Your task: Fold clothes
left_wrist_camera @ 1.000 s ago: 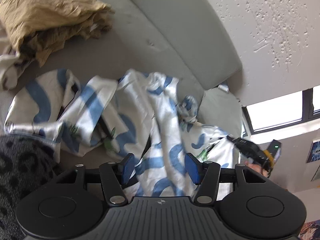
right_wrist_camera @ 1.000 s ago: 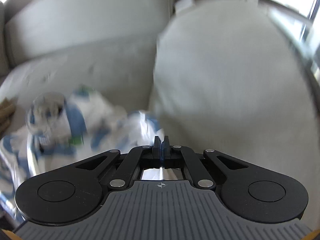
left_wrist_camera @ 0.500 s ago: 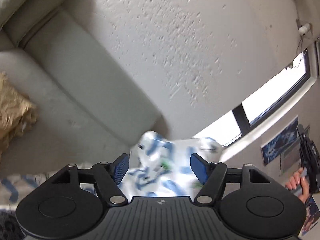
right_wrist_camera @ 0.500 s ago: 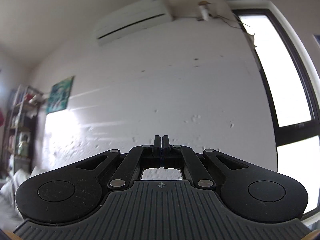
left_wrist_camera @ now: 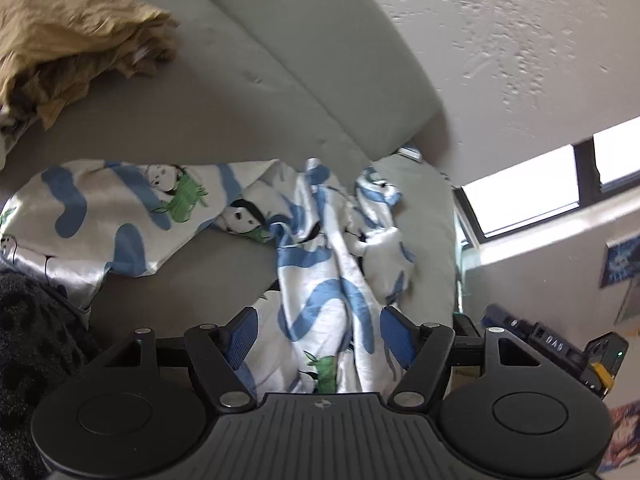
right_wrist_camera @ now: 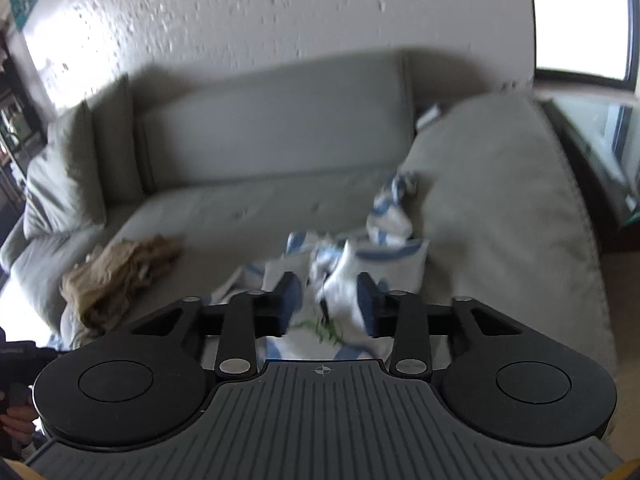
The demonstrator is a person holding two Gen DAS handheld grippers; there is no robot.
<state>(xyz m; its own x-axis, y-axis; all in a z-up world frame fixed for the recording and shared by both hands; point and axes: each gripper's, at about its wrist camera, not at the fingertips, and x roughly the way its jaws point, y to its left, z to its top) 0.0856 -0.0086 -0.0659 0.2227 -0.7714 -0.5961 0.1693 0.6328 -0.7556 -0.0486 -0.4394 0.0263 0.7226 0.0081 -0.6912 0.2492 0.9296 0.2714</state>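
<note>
- A blue-and-white printed garment (left_wrist_camera: 320, 264) lies crumpled and unfolded across the grey sofa (left_wrist_camera: 224, 92)
- Left claw (left_wrist_camera: 316, 336) stands open, cloth loose between its pads; right claw (right_wrist_camera: 326, 300) is opening over it
- A tan garment (left_wrist_camera: 76, 36) waits bunched nearby; folding looks barely begun

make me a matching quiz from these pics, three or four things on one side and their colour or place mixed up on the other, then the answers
Things:
1. satin garment
2. crumpled cloth
3. sofa
4. fuzzy fabric

Descriptions:
A. plain grey, with a backrest against the textured wall
B. tan, bunched on the seat toward the sofa's far end
C. white with blue swirls and small panda prints, spread across the seat
D. dark, at the lower left edge of the left wrist view

Pairs: 1-C, 2-B, 3-A, 4-D
</note>
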